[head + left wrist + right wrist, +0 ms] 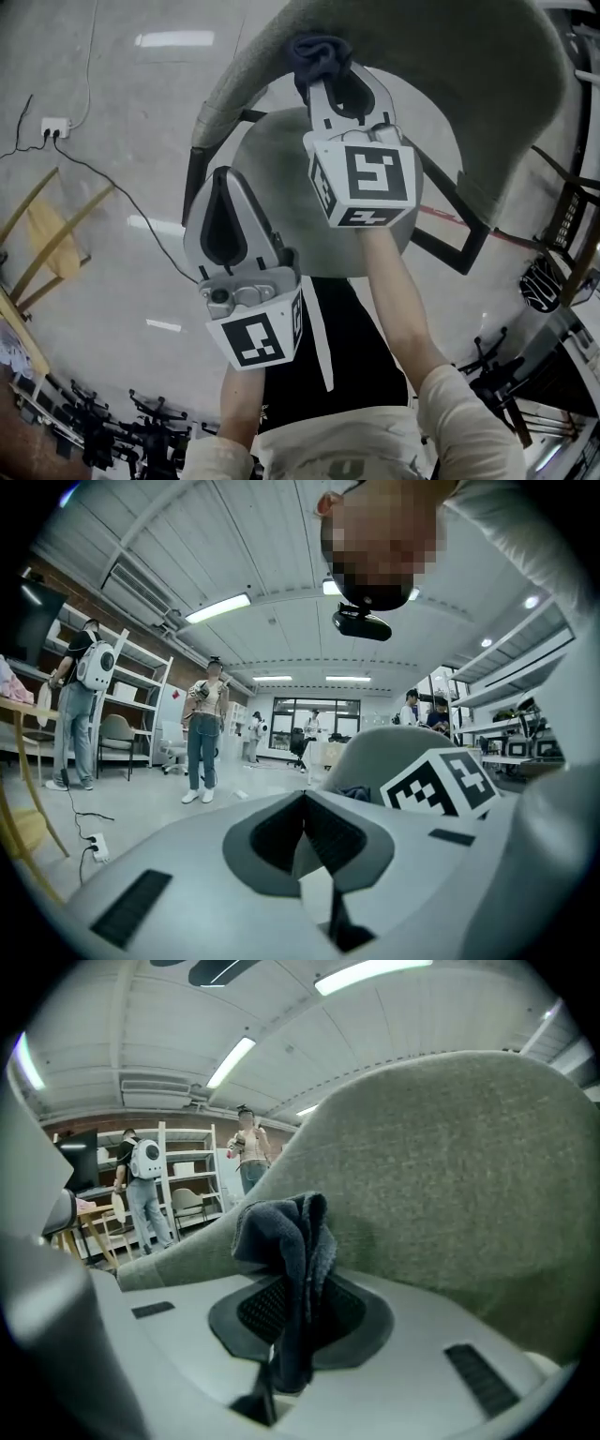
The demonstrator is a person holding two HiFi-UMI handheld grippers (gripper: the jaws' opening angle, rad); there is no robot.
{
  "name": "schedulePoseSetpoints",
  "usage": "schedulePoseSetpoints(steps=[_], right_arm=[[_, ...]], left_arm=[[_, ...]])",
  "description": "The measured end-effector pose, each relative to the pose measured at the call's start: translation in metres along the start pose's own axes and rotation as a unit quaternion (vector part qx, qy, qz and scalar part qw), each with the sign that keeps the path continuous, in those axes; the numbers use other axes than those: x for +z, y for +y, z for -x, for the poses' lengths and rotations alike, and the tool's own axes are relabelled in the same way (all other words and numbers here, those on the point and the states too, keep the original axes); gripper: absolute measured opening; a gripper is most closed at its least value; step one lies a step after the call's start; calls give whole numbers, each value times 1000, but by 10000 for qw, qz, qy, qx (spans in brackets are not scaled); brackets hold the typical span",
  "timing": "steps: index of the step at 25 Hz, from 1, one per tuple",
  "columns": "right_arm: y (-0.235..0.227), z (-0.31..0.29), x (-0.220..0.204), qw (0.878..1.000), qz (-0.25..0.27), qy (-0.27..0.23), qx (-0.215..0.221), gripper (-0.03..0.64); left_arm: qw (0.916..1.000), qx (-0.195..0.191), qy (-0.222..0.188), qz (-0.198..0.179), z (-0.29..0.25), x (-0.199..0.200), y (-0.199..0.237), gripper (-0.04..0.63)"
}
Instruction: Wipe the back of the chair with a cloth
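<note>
Reaching forward, right claw (328, 80) clamped on dark cloth (317, 52) at chair back (487, 94) rim, left claw (225, 183) lower, closed, empty

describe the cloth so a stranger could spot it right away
Start at the big grey-green chair back curving across the top of the head view. At its rim the right tongs pinch a bunched cloth. It is dark and fuzzy, the only soft dark thing against the pale chair.

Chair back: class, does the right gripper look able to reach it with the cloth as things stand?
Probably yes. The right gripper, jaws shut on the cloth, is right at the chair back, with nothing between them.
</note>
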State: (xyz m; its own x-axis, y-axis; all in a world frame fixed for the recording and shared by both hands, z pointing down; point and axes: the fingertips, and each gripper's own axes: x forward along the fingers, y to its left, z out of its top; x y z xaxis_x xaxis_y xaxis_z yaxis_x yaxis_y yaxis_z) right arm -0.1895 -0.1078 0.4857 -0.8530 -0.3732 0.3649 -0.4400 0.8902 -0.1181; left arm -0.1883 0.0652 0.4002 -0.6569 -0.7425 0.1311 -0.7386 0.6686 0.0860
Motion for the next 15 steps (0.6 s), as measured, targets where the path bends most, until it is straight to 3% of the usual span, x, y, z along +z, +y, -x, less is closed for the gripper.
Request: schedulePoseSetpoints(steps=[6,15], right_arm=[[-68,16,-3,9926,-477,-56,-1116,58],[-170,89,-21,9541,-1075,-231,-2784,58]], left_arm=[[9984,-530,-48,-174,-25,1,-34,15],[9896,-1409,56,-273,-42,-10,-100,15]])
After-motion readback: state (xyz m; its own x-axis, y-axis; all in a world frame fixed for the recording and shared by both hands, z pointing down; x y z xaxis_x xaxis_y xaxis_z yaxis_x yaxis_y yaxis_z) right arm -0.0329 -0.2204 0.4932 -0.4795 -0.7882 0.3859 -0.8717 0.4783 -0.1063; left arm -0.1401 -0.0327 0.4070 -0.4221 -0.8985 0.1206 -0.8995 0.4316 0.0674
